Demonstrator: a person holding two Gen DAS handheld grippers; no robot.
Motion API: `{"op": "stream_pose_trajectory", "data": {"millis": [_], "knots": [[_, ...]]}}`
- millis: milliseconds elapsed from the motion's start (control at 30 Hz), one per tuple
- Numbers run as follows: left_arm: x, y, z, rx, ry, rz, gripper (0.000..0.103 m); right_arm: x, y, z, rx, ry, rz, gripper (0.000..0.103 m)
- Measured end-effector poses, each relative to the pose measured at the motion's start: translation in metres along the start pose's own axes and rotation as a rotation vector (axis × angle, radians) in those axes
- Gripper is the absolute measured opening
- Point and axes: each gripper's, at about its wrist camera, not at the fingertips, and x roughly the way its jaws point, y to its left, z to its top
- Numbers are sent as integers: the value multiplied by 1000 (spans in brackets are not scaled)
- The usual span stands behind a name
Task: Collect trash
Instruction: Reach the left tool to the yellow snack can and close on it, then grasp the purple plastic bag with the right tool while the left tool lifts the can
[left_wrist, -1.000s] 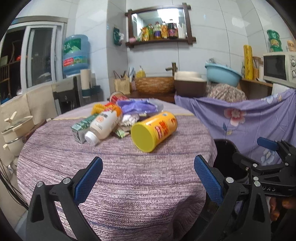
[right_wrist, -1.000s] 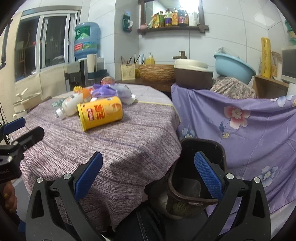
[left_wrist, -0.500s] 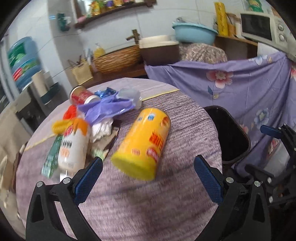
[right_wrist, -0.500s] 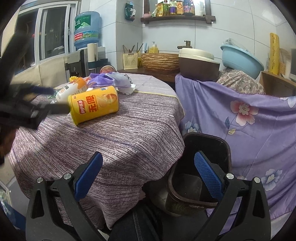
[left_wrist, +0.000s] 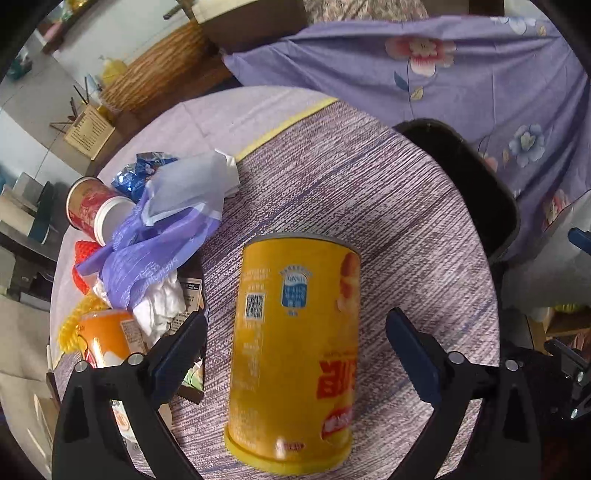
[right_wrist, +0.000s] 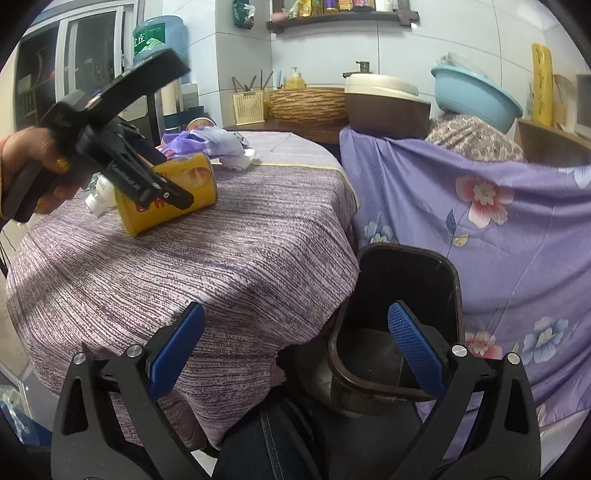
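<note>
A yellow chip can (left_wrist: 295, 350) lies on its side on the round table (left_wrist: 369, 206). My left gripper (left_wrist: 295, 325) points down over it with one finger on each side. Its jaws are closing, and the pads stand clear of the can. From the right wrist view a hand holds that gripper (right_wrist: 147, 181) above the can (right_wrist: 199, 181). Beside the can lies a trash heap: a purple plastic bag (left_wrist: 159, 251), white tissue (left_wrist: 159, 306), a red can (left_wrist: 92, 210) and an orange bottle (left_wrist: 107, 339). My right gripper (right_wrist: 295, 325) is open and holds nothing, above the dark bin (right_wrist: 406, 295).
The bin (left_wrist: 480, 192) stands on the floor against the table's right edge. A purple floral cloth (right_wrist: 480, 206) hangs behind it. At the back a counter carries a woven basket (right_wrist: 306, 103), a brown pot (right_wrist: 384, 107) and a blue basin (right_wrist: 472, 96).
My left gripper has swung in over the table, rolled and tilted down, so the yellow can now lies between its fingers. The right gripper has edged a little closer to the bin.
</note>
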Motion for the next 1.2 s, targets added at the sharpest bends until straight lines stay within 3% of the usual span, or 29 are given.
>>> {"op": "stream_pose_trajectory", "data": {"millis": [200,333,600,767,1067,1200], "knots": [[10,-1,4,-3,16,20,67,0,-1,1,-10,-4,-7,98],[4,1,3,-35,-26,33,66,3,-5,3,-19,-3,-13,98],[-45,27,-29,-234,-250,26,66,17,-5,18,-68,5,32,98],[-59,41,-61,-360,-320,55,66,27,9,51,-143,-34,90,98],[-74,38,-103,-495,-406,55,66,78,54,127,-235,-14,305,98],[-76,34,-116,-540,-430,25,66,111,95,153,-426,-24,271,98]]}}
